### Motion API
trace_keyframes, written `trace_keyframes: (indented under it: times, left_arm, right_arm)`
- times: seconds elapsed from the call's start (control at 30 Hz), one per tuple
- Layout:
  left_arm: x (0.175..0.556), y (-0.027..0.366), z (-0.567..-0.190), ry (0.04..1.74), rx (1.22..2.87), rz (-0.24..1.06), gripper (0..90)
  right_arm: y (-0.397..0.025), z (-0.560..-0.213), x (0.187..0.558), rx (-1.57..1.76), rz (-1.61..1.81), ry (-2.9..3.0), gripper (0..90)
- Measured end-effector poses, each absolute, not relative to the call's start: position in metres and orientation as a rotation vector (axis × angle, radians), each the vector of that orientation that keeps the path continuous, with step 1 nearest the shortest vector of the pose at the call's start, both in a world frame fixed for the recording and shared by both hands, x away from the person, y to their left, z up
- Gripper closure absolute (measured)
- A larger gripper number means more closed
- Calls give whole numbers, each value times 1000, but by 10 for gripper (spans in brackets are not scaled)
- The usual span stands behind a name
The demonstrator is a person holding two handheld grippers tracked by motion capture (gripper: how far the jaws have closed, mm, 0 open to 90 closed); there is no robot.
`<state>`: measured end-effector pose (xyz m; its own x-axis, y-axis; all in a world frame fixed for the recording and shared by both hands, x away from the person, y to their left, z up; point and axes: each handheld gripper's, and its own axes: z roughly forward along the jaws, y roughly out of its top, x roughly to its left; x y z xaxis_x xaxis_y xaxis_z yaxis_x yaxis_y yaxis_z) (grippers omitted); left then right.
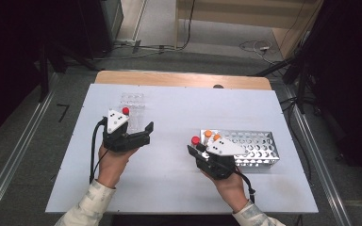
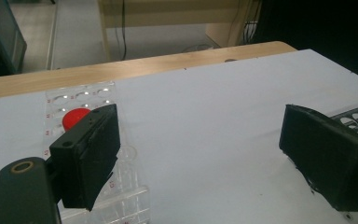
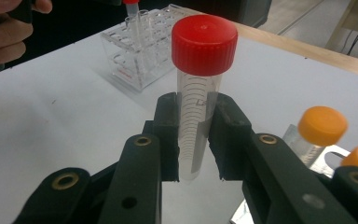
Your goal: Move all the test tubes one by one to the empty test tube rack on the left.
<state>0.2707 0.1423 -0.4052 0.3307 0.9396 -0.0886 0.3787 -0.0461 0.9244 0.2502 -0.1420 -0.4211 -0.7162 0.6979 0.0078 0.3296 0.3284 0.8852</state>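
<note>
step: the clear plastic tube with red screw cap (image 3: 199, 88) is judged to be carried from the perforated metal rack (image 1: 257, 145) toward the clear acrylic rack (image 1: 133, 104)
how: tube is best kept upright, lined up over a free well, then lowered straight
right gripper (image 3: 193, 135): fingers clamped on the tube body below the cap
left gripper (image 2: 196, 149): fingers wide apart, nothing held, one finger (image 2: 91, 154) just beside the acrylic rack
tube location: above the white bench (image 1: 179, 117), beside the metal rack's left end
neighbours: orange-capped tubes (image 3: 319, 128) standing in the metal rack

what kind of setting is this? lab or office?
Looks like a lab-style recording bench, probably a staged one. The right gripper clamps a red-capped graduated tube, a clear plastic tube rack and a perforated metal rack stand on a white table, and cables run across the floor behind.
</note>
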Motion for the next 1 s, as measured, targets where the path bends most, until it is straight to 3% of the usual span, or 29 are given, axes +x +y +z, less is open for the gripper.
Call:
trace_keyframes:
  times: [0.5, 1.0]
  left_arm:
    - [262, 125, -406, 1162, 1646, 674, 127]
    - [242, 85, -405, 994, 1743, 581, 142]
  right_arm:
    - [-118, -438, 264, 906, 1300, 2281, 711]
    - [-104, -442, 268, 880, 1292, 2305, 711]
